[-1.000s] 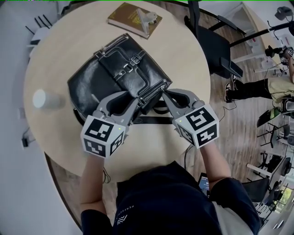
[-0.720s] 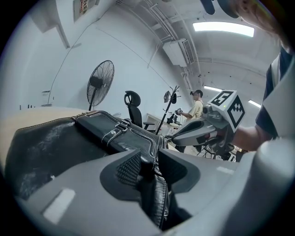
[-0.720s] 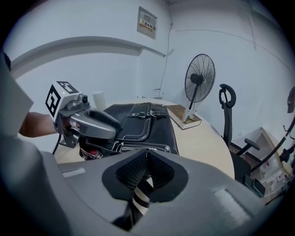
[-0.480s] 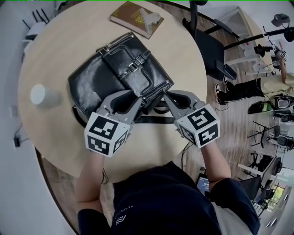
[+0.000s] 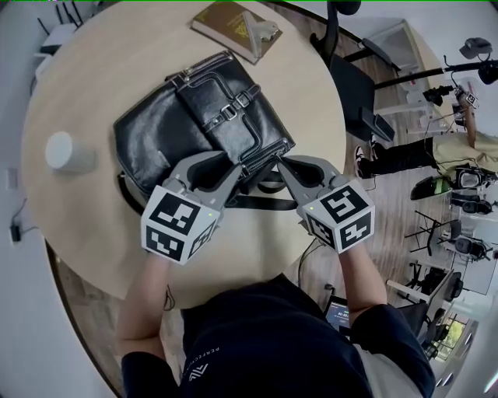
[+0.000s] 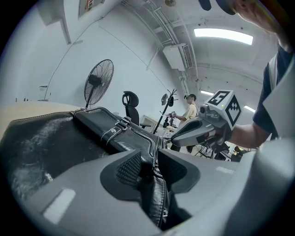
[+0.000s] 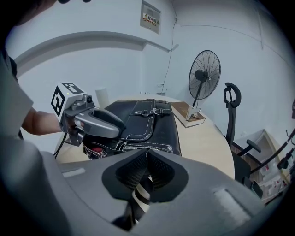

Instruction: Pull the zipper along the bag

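Bag (image 5: 194, 116) lay mid-counter (image 5: 93, 225). Left gripper (image 6: 148, 162) fingers (image 6: 129, 168), half open, clamped its 5 o'clock edge as anchor; right gripper (image 7: 146, 159) fingers (image 7: 161, 171), nearly closed, pinched the zipper (image 7: 138, 148) end, apparently its pull

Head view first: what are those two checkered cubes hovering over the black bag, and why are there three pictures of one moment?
There is no robot here. A person holds a two-jaw clamp in each hand, and each checkered cube is simply part of one clamp. The head view comes from a camera on the person's head, looking steeply down. The other two views come from cameras riding on the clamps, each looking along its own jaws.

On the round table lie a black bag, a book and a white cup.

The left hand-held gripper is clamped on the bag's near edge, with black leather between its pads. The right hand-held gripper has its jaws pressed together at the bag's near corner. Whether they pinch something thin there, I cannot make out.
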`<state>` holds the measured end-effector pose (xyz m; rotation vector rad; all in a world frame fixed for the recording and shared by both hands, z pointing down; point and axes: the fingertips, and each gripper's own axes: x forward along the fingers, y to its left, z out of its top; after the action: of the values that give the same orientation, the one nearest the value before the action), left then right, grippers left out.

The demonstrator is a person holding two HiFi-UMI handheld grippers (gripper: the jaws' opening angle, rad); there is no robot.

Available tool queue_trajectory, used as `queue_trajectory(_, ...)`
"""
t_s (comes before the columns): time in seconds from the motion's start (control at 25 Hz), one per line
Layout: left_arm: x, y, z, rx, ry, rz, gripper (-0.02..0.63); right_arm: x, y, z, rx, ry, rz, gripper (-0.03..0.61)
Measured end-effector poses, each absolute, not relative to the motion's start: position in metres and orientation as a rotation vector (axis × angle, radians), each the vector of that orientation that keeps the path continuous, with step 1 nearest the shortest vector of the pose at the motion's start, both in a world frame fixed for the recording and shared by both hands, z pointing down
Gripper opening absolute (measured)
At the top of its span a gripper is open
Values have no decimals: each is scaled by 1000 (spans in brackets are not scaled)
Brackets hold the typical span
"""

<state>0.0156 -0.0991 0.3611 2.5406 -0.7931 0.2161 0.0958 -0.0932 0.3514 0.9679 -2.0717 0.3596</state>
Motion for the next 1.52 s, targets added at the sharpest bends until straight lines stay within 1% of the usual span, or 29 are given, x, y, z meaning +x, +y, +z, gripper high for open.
queue_trajectory(0.84, 17, -99, 372, 2532, -759, 195, 140, 84, -84, 361, 864, -2065, 370, 28)
queue_trajectory(1.16, 19, -98, 365, 2535, -751, 164, 155, 95, -95, 354, 1023, -2067, 413, 14)
queue_trajectory(1.36, 19, -97, 364, 2539, -748, 158, 160, 98, -100, 356, 1076, -2006, 291, 12)
queue_trajectory(1.52, 20, -98, 366, 2541, -743, 156, 161, 101, -101, 361, 1081, -1973, 289, 14)
